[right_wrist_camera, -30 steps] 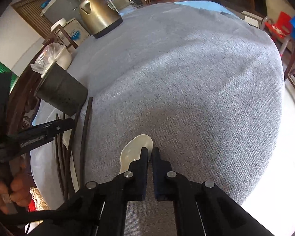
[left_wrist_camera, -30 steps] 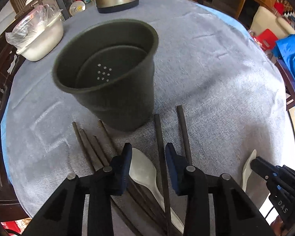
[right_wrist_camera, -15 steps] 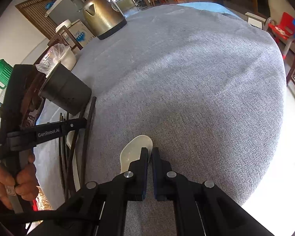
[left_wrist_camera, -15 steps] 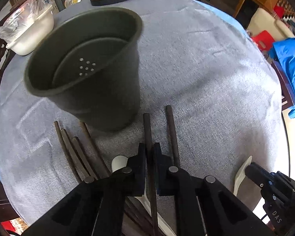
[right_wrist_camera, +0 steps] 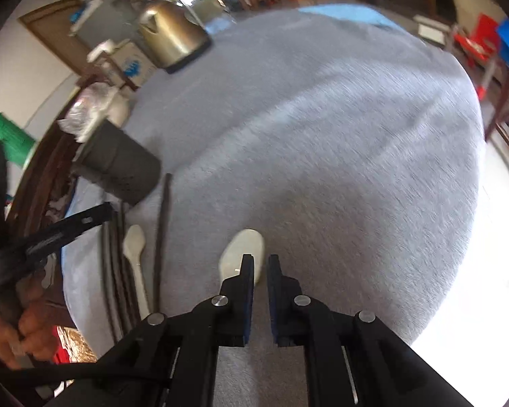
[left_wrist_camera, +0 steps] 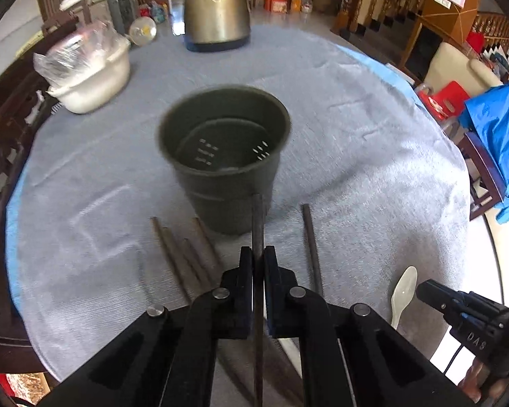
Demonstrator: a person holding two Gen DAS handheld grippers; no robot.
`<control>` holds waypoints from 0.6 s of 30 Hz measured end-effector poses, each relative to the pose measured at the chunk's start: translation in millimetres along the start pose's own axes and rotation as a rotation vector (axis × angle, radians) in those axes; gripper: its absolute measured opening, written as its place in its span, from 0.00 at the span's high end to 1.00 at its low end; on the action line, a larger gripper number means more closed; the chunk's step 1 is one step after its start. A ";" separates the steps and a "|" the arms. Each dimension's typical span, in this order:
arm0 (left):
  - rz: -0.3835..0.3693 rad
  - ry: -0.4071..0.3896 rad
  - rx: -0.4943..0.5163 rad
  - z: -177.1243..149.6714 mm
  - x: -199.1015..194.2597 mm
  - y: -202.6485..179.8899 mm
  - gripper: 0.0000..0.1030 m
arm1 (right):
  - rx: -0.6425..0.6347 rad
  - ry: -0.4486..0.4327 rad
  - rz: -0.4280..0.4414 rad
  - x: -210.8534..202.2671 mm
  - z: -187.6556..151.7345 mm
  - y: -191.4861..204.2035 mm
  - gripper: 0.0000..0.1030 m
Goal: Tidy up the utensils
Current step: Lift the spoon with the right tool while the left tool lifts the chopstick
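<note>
We had our left gripper (left_wrist_camera: 258,263) clamped on 1 chopstick (left_wrist_camera: 257,217) mid-frame; right gripper (right_wrist_camera: 260,268) just parting, empty, over the spoon (right_wrist_camera: 242,247). A thin pinch could've swivelled, missing the holder (left_wrist_camera: 225,156).

Brass kettle (left_wrist_camera: 216,10), wrapped white bowl (left_wrist_camera: 91,79)

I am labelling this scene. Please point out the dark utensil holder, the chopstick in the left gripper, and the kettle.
Dark utensil holder (left_wrist_camera: 225,200): left wrist view, front outer wall.
Chopstick (left_wrist_camera: 257,224): left wrist view, shaft above the closed jaws.
Kettle (left_wrist_camera: 217,17): left wrist view, middle of body.
</note>
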State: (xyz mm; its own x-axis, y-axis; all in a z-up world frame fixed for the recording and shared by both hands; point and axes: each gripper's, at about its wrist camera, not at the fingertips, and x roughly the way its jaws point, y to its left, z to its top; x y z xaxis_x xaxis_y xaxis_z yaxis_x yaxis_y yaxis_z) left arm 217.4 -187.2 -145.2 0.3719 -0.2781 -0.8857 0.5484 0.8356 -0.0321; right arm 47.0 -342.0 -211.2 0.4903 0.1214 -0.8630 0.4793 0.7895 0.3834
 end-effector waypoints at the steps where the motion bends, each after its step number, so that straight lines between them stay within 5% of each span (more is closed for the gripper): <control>1: 0.010 -0.016 -0.002 -2.1 -4.9 -0.3 0.94 | 0.009 0.010 0.000 0.1 1.2 -1.4 0.80; 2: 0.016 -0.026 -0.005 -3.5 -8.2 -1.6 0.94 | 0.018 0.017 0.003 -0.3 1.8 -2.2 0.75; 5: 0.031 -0.057 -0.013 -9.6 -22.1 -0.9 0.93 | 0.043 0.042 0.021 -0.6 2.9 -1.5 0.37; 8: 0.050 -0.085 -0.017 -10.3 -25.9 10.6 0.93 | 0.041 0.046 0.015 0.2 2.5 6.4 0.33; 11: 0.075 -0.116 -0.014 -13.9 -35.6 11.9 0.93 | 0.007 0.077 -0.054 9.0 1.5 17.7 0.38; 14: 0.098 -0.141 -0.012 -14.5 -43.9 18.9 0.94 | -0.047 0.071 -0.122 16.2 0.5 31.4 0.66; 18: 0.118 -0.168 -0.018 -19.0 -58.9 26.4 0.93 | -0.121 0.058 -0.188 27.4 1.3 49.0 0.83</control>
State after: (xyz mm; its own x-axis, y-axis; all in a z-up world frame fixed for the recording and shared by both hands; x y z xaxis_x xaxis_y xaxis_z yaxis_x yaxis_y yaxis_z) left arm 195.8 -139.7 -102.7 0.5535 -0.2514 -0.7940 0.4808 0.8749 0.0582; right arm 84.9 -300.8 -215.7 0.3565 -0.0033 -0.9343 0.4660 0.8674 0.1748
